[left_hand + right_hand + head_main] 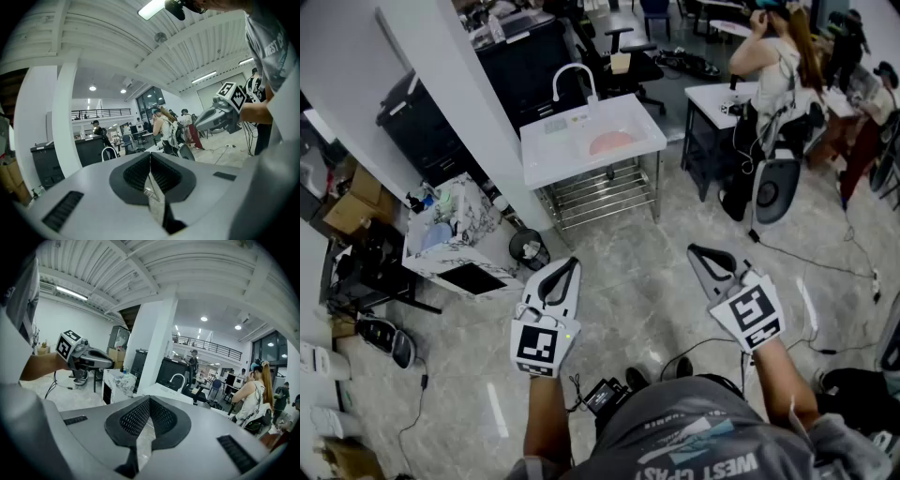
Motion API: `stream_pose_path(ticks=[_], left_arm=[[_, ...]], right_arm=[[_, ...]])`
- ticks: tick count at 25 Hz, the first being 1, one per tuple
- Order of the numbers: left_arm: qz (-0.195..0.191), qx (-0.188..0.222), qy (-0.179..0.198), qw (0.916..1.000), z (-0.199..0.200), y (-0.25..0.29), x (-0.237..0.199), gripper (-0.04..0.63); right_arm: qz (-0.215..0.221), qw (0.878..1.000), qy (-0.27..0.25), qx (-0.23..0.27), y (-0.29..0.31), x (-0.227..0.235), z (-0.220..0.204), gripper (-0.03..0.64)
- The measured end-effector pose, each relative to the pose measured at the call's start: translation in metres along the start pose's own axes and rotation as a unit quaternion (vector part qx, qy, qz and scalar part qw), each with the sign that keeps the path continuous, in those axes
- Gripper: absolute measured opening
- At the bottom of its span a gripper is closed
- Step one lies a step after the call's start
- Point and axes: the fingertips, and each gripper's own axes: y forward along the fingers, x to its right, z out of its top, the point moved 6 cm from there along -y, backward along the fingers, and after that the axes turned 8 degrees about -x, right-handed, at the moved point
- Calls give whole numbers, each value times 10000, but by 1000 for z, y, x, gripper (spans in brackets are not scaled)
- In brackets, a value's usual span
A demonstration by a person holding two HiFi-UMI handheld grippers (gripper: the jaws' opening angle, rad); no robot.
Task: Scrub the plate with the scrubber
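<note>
Scrubbing not begun: left gripper and right gripper, jaws pressed together on nothing, stand well apart from the sink unit, whose basin near its right edge holds what looks to be the pink plate; scrubber unseen.

Both grippers out front, jaws pressed together, nothing held.

The person is holding the left gripper and the right gripper out ahead of the body, side by side and well apart, both nosing forward and a touch downward, tips toeing in slightly towards each other. The left one's jaws are sitting tip to tip with nothing between them; the right one's jaws are meeting the same way, empty too. The left forearm and right forearm are reaching forward behind them.
</note>
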Motion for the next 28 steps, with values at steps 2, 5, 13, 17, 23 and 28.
stream_pose_path(ticks=[2, 5, 13, 17, 23, 28], left_arm=[[-8, -12, 0, 10000, 0, 0, 1, 9], [-51, -47, -7, 10000, 0, 1, 1, 9], [-67, -54, 7, 10000, -6, 6, -6, 9], [-110, -57, -5, 9999, -7, 8, -12, 9], [-186, 13, -10, 9998, -12, 9, -24, 9], [-278, 54, -44, 9996, -22, 5, -33, 9]], right_arm=[[-2, 10000, 1, 0, 1, 1, 0, 29], [-8, 10000, -4, -5, 3, 1, -1, 29], [-24, 10000, 1, -6, 11, 0, 1, 29], [-40, 10000, 8, 4, 16, 0, 5, 29], [-164, 9998, 100, 77, 25, -3, 11, 29], [-307, 9994, 121, 64, 32, -9, 14, 31]])
